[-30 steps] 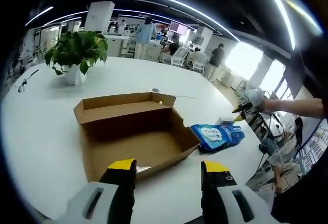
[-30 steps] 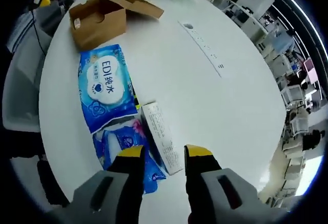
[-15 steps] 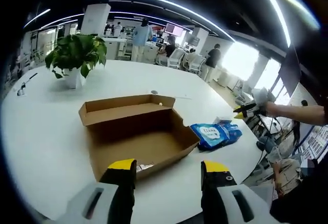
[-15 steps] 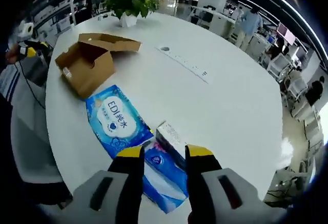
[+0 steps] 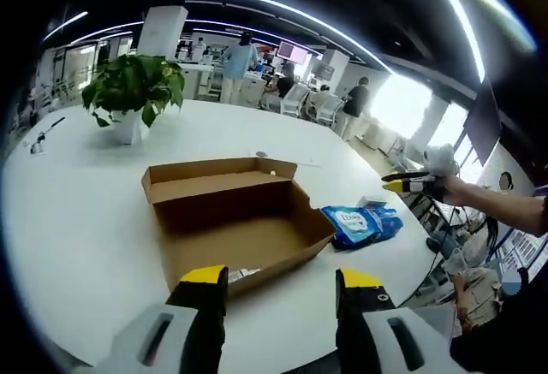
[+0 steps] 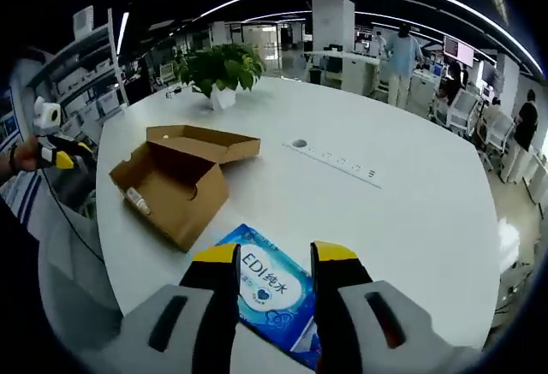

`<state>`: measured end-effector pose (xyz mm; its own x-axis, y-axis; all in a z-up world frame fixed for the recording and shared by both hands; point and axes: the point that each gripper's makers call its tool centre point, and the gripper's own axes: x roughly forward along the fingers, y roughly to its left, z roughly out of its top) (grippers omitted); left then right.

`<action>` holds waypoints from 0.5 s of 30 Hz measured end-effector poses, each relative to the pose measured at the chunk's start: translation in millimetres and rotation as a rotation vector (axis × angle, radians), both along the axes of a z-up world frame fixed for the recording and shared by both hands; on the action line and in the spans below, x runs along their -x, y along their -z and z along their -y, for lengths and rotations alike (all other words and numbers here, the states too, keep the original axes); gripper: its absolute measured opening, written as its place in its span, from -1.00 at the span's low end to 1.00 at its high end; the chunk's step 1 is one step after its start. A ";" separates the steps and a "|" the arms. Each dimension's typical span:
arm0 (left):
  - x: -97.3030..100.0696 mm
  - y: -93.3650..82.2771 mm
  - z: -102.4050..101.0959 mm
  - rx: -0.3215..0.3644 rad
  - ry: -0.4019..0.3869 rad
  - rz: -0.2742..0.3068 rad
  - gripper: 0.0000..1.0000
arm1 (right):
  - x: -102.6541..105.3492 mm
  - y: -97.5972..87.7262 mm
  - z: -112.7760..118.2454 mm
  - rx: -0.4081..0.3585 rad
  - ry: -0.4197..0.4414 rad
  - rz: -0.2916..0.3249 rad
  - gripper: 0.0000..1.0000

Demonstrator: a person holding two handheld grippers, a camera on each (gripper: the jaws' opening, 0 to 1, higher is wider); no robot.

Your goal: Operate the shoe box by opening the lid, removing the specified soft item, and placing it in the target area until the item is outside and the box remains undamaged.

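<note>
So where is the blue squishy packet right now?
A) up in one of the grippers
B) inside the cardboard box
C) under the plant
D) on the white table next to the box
D: the blue packet lies flat on the white table beside the open shoe box, whose inside looks empty; both grippers hang open with nothing between their jaws.

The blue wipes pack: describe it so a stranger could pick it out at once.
On the big white round table, find the open brown shoe box. Just past its end, near the table's edge, lies the blue wipes pack: flat, soft and glossy blue with a white label, unlike the stiff cardboard.
</note>
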<state>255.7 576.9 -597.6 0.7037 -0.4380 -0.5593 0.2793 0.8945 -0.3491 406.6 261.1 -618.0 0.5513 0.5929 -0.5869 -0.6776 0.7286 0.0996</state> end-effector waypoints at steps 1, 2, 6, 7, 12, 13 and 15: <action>0.7 0.6 -0.4 0.000 0.000 -0.001 0.02 | 3.9 1.4 -7.9 0.006 -0.011 0.003 -0.34; 1.7 1.1 -0.6 0.000 0.000 -0.002 0.02 | 6.6 2.2 -14.2 0.007 -0.017 0.004 -0.32; 3.3 5.2 -4.8 0.004 0.000 -0.010 0.02 | 23.4 3.2 -51.3 -0.020 -0.069 -0.001 -0.28; 2.9 6.2 -5.8 0.004 0.000 -0.011 0.02 | 27.4 3.0 -59.5 -0.029 -0.082 -0.003 -0.28; 0.1 8.1 -6.9 0.010 0.005 -0.013 0.02 | 53.4 8.9 -107.4 -0.054 -0.145 -0.012 -0.26; -0.8 8.3 -6.9 0.011 0.006 -0.013 0.02 | 55.7 10.0 -111.1 -0.054 -0.152 -0.012 -0.26; -2.3 8.2 -6.6 0.014 0.006 -0.012 0.02 | 65.0 14.4 -127.1 -0.069 -0.162 -0.026 -0.25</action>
